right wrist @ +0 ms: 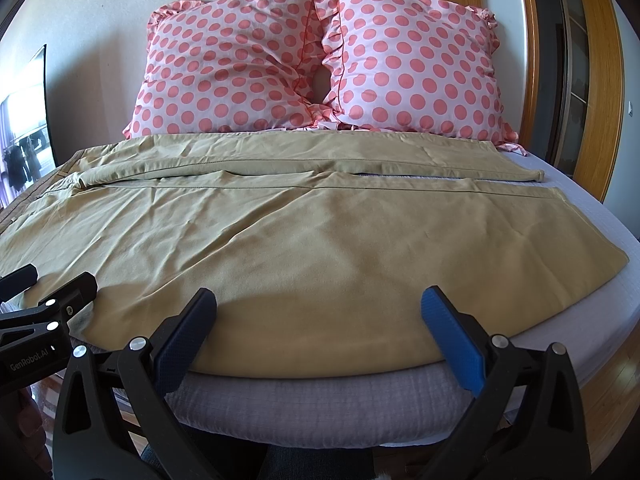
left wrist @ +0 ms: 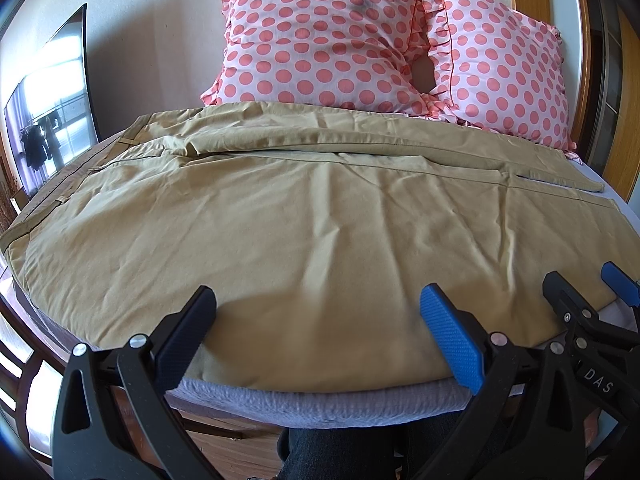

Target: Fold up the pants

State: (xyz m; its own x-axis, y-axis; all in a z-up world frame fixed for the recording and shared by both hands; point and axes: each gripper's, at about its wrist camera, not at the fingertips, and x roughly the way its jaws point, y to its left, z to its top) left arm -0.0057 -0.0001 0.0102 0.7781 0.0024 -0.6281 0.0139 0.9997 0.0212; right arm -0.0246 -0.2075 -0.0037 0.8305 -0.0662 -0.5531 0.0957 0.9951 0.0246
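Tan pants (left wrist: 288,216) lie spread flat across the bed, waistband to the left, two legs running right; they also show in the right wrist view (right wrist: 304,240). The near leg's edge reaches the bed's front edge. My left gripper (left wrist: 318,308) is open, its fingers just above the near edge of the pants toward the waist end. My right gripper (right wrist: 318,308) is open, hovering above the near edge further toward the hems. Each gripper shows in the other's view: the right gripper (left wrist: 588,288) at the right, the left gripper (right wrist: 52,280) at the left. Neither holds any cloth.
Two pink polka-dot pillows (right wrist: 320,68) lean on the wall behind the pants. A grey-lavender bedsheet (right wrist: 320,404) covers the mattress. A dark TV screen (left wrist: 52,108) stands at the left. A wooden door frame (right wrist: 600,80) is at the right. The holder's legs (left wrist: 340,452) are below the bed edge.
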